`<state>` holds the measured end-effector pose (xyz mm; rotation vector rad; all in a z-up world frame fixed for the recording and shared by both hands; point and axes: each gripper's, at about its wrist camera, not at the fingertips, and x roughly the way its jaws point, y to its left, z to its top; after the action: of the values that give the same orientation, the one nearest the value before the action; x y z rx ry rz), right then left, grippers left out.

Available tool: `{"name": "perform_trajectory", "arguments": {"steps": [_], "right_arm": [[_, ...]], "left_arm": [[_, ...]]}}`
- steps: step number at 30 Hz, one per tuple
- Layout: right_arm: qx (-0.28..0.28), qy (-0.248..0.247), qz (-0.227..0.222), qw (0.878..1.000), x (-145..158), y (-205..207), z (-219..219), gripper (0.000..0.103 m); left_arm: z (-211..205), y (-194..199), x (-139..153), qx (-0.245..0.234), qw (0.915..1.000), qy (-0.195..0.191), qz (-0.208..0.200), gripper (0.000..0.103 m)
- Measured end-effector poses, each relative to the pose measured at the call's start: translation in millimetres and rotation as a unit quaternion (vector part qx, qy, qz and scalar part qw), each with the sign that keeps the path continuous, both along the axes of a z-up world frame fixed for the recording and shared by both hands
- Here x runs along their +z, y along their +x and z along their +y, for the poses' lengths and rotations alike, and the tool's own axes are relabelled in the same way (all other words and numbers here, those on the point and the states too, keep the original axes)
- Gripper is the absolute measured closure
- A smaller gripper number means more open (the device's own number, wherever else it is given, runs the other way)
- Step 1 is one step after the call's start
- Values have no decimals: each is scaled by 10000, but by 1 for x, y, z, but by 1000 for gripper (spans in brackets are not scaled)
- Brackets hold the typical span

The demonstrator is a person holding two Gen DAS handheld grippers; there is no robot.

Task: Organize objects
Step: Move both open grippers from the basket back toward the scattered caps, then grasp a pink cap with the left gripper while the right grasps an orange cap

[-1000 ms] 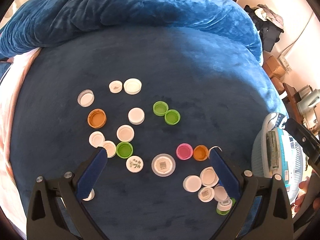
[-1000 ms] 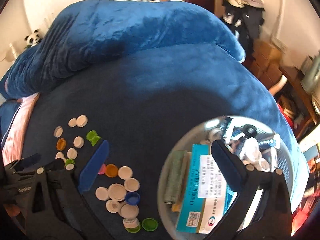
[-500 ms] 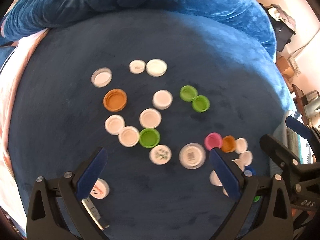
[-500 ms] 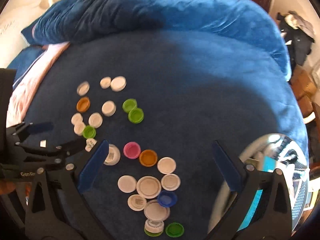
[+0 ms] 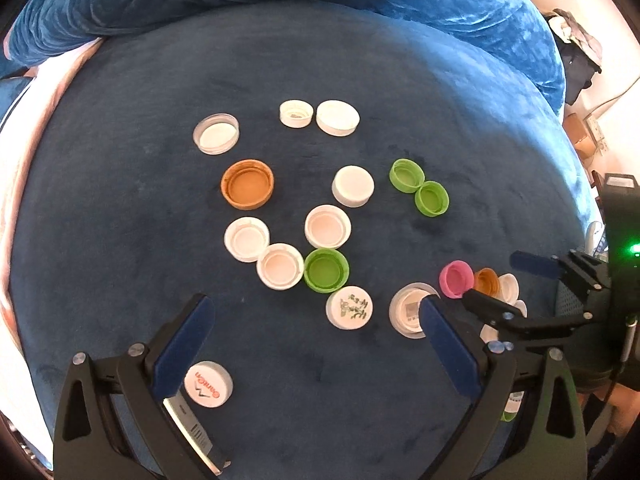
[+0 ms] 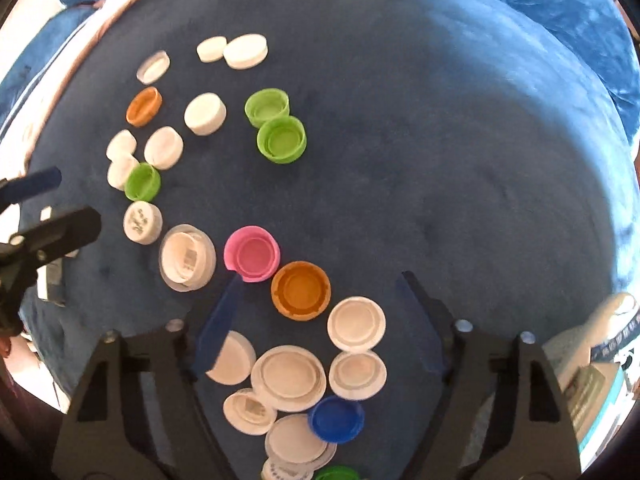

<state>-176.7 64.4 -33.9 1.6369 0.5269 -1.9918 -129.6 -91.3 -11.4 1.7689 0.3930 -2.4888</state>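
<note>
Bottle caps [image 5: 327, 227] lie scattered on the blue blanket [image 5: 360, 60]. My left gripper [image 5: 312, 312] gapes wide, empty. My right gripper [image 6: 320, 280] is closing around the orange cap [image 6: 301, 289], pads not touching.

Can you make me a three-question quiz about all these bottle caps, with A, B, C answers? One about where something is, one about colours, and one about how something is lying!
1. Where is the pink cap?
A. beside the orange cap
B. inside a basket
C. on top of a white cap

2. What colour is the lone cap among the white ones near the right gripper?
A. red
B. dark blue
C. yellow

3. How does the pink cap lie?
A. hollow side up
B. flat top up
C. on its edge

Answers:
1 A: the two sit side by side on the blue blanket.
2 B: the blue cap lies in the white pile.
3 A: its hollow inside faces up.
</note>
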Motion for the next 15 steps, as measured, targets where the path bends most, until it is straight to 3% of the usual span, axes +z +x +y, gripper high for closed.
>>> {"name": "perform_trajectory", "arguments": {"steps": [1,3,7,15], "right_arm": [[44,-29,-33,10000,-1,0,-1,37],[151,-142,-93,9997,-1,1,-3,73],[-24,-504,-172,9986,8,-1,9,73],[-1198,-1237,19,9851,38,-17,61,73]], "left_arm": [[1,-1,-1,-10,10000,6,-14,1],[3,-4,-4,-38,10000,24,-49,1],[10,-9,-10,-104,9999,63,-92,1],[53,-24,-11,-657,9977,168,21,1]]}}
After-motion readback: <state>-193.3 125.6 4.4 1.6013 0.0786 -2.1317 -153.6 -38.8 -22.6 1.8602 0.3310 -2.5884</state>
